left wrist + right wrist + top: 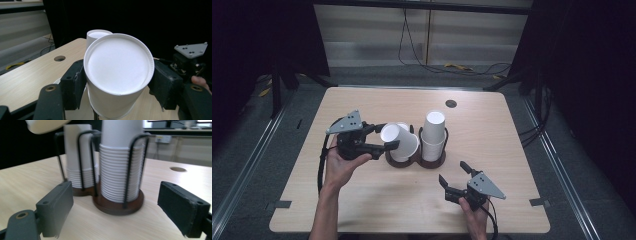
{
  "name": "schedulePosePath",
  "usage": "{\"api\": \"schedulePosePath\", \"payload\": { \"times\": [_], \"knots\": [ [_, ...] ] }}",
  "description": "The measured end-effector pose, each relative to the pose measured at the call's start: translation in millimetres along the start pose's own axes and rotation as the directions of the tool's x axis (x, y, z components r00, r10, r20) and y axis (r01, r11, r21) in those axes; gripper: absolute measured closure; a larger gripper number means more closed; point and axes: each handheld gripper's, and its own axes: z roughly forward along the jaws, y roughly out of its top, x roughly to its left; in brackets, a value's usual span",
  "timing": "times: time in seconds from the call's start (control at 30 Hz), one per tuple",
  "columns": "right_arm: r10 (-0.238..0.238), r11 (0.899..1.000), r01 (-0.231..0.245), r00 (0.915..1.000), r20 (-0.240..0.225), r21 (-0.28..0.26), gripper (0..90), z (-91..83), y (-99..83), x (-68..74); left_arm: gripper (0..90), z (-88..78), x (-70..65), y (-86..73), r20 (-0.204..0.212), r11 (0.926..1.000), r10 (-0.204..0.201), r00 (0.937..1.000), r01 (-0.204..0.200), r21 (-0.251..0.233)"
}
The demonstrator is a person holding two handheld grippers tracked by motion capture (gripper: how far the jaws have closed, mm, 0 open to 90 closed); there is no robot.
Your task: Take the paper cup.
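White paper cup (398,140) clamped in the left tool (384,136), poised over the left stack (79,157) in the wire holder (430,161).
Judged step: seating the inverted cup; next it must be tipped upright and lowered squarely. Its long axis tilts, closed base toward the left hand. Right tool (454,173) waits open and empty on the tabletop (492,130).

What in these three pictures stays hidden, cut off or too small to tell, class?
- Left cup stack, left gripper view: mostly hidden behind the held paper cup.
- Held cup's mouth, left gripper view: cut off by the bottom edge.
- Right stack, right gripper view: top cut off.
- Cup counts, high view: too small.
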Motion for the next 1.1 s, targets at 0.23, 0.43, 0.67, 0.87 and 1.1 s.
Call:
{"api": "schedulePosePath", "payload": {
  "times": [0.23, 0.43, 0.67, 0.87, 1.1],
  "knots": [
    [-0.032, 0.999, 0.032, 0.989, -0.144, -0.001, 13.2, 5.3, 8.4, 9.9, 34.7, 8.5, -5.6, -15.4, 0.047, 0.9996, -0.029, 0.9985, 0.029, 0.002],
    [-0.031, 0.999, 0.032, 0.9783, -0.205, 0.0, 13.2, 8.1, 9.9, 12.8, 34.6, 16.1, -10.1, -25.5, 0.054, 0.9994, -0.026, 0.9982, 0.025, 0.025],
    [-0.051, 0.999, 0.054, 0.9603, -0.274, 0.005, 13.2, 10.5, 14.0, 17.3, 34.5, 23.0, -16.3, -40.4, 0.084, 0.9984, -0.035, 0.9958, 0.031, 0.046],
    [-0.059, 0.997, 0.072, 0.947, -0.316, 0.028, 13.1, 15.7, 14.4, 21.4, 34.6, 27.8, -16.5, -52.7, 0.101, 0.9958, -0.063, 0.9929, 0.056, 0.072],
    [-0.069, 0.996, 0.085, 0.9355, -0.347, 0.032, 13.0, 21.2, 14.0, 24.8, 34.6, 33.0, -18.9, -65.8, 0.072, 0.9916, -0.094, 0.9929, 0.087, 0.095]
  ]
}}
